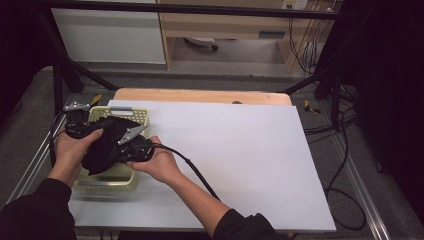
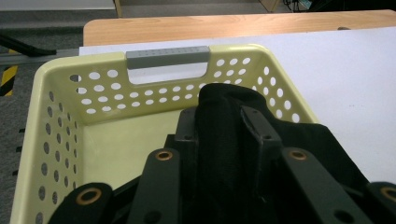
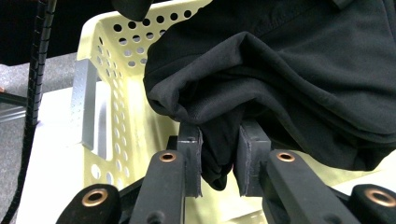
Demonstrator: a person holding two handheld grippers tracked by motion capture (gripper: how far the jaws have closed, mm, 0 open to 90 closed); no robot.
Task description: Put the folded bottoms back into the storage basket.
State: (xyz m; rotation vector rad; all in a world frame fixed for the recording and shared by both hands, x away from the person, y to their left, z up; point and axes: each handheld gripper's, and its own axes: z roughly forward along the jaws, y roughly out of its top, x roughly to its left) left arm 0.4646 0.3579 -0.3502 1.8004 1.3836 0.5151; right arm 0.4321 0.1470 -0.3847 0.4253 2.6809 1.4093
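A black garment (image 1: 103, 144) hangs bunched over a pale yellow perforated basket (image 1: 121, 111) at the table's left. Both grippers hold it above the basket. My left gripper (image 1: 96, 131) comes in from the left, and in the left gripper view its jaws (image 2: 222, 116) are shut on a fold of the garment (image 2: 219, 154), with the basket's (image 2: 60, 107) bare floor and grey handle beyond. My right gripper (image 1: 122, 149) is at the garment's right side. In the right gripper view it (image 3: 219, 144) pinches a hanging fold of the cloth (image 3: 289, 70) over the basket's wall (image 3: 116, 98).
The basket stands on a white sheet (image 1: 240, 150) covering the table, whose wooden far edge (image 1: 200, 95) shows. A cable (image 1: 192, 167) trails from the right gripper across the sheet. Metal frame rails and floor cables (image 1: 345, 165) flank the table.
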